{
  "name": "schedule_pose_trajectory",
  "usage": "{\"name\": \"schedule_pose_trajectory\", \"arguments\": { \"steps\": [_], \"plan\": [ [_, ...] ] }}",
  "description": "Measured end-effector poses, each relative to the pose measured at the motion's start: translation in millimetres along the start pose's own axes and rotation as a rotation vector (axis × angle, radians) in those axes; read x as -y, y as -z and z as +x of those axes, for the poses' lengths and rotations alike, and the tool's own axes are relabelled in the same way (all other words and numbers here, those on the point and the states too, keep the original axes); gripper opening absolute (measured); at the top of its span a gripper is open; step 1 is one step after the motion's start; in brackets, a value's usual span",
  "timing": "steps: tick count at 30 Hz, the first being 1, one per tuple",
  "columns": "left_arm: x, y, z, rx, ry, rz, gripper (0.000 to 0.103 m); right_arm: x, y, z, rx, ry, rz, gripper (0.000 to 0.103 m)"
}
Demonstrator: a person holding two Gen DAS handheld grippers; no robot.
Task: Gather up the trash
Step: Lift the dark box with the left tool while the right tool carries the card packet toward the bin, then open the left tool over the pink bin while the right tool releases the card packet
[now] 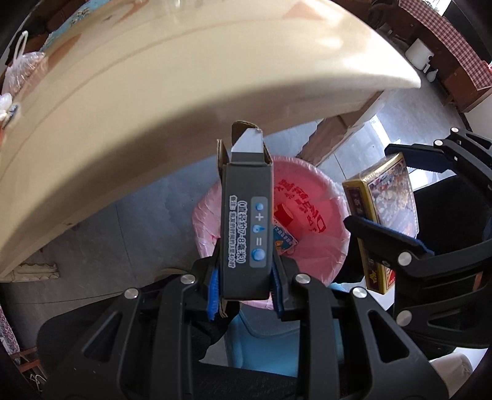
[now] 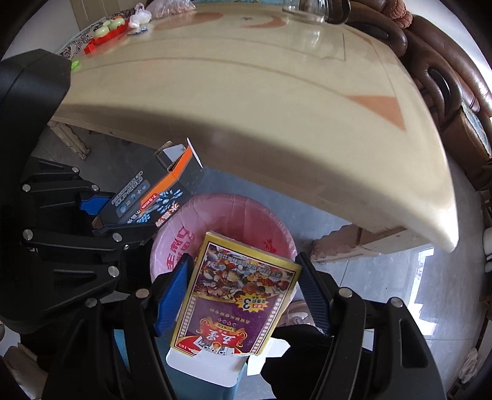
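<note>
My left gripper [image 1: 246, 277] is shut on a dark grey carton [image 1: 247, 227] with an open top flap, held just above the bin with the pink liner [image 1: 319, 243]. The carton also shows in the right wrist view [image 2: 147, 197], with an orange stripe. My right gripper [image 2: 243, 292] is shut on a gold-edged playing-card box [image 2: 236, 295], tilted, over the same bin [image 2: 233, 215]. The card box shows in the left wrist view [image 1: 384, 221] to the right of the carton. A red-capped item and a blue packet [image 1: 284, 237] lie inside the bin.
A cream marble-topped table [image 1: 184, 92] overhangs the bin; its top [image 2: 246, 92] holds a glass jar [image 2: 307, 10], plastic bags and red and green items [image 2: 107, 29]. A brown leather sofa [image 2: 446, 77] stands at the right. The floor is grey tile [image 1: 107, 234].
</note>
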State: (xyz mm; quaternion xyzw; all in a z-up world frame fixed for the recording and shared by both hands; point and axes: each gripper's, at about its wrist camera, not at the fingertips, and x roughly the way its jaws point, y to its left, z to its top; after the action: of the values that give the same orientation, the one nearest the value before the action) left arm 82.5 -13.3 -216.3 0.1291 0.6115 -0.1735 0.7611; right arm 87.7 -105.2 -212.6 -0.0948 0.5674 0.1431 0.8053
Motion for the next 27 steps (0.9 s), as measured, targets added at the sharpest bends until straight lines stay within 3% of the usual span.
{"name": "schedule_pose_trajectory", "arguments": {
  "steps": [21,27],
  "plan": [
    [-11,13,124,-0.239,0.061,-0.134,0.027,8,28,119,-0.107,0.025,0.044,0.067],
    [-16,6,146,-0.282,0.113,-0.162,0.027,12,32,142,-0.138,0.010,0.064,0.067]
  ]
}}
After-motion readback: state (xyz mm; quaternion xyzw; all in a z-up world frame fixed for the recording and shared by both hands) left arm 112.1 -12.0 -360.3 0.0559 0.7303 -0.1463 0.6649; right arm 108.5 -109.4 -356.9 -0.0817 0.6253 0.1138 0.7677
